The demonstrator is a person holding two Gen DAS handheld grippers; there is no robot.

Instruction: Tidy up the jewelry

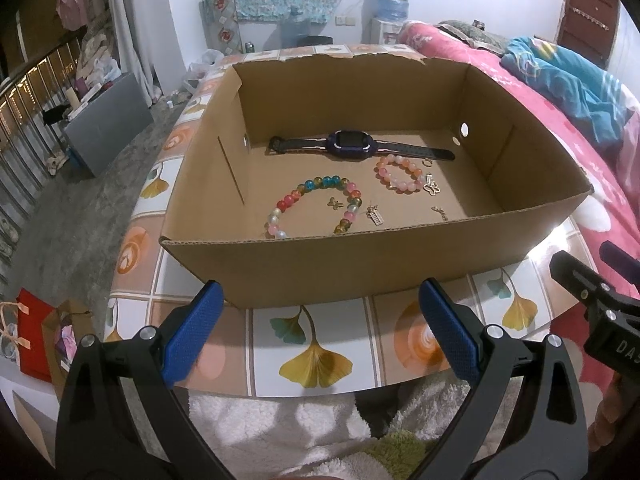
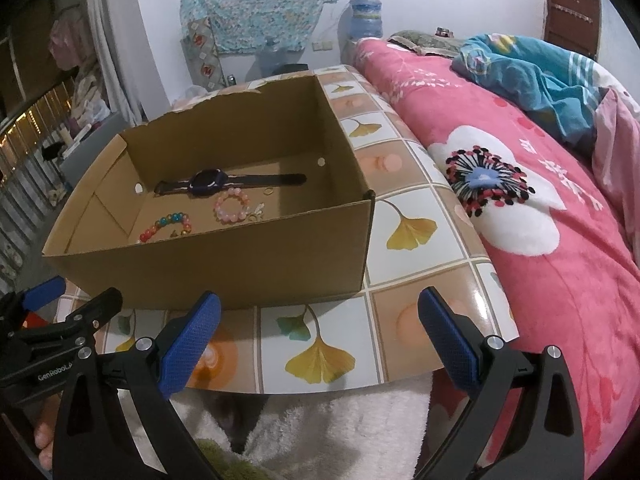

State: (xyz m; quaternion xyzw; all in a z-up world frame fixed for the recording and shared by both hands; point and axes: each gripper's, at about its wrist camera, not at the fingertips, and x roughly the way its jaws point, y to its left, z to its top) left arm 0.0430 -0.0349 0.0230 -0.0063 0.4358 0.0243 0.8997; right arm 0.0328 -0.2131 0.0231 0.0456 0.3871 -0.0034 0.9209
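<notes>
While both claws gape, box [image 1: 360, 264] w/ 1 watch [image 1: 352, 143], 2 bracelets [image 1: 401, 174].

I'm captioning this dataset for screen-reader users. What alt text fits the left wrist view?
An open cardboard box on a tiled table holds a dark watch, a multicoloured bead bracelet, a pink bead bracelet and small gold charms. The open left hand-held gripper hovers before it.
</notes>
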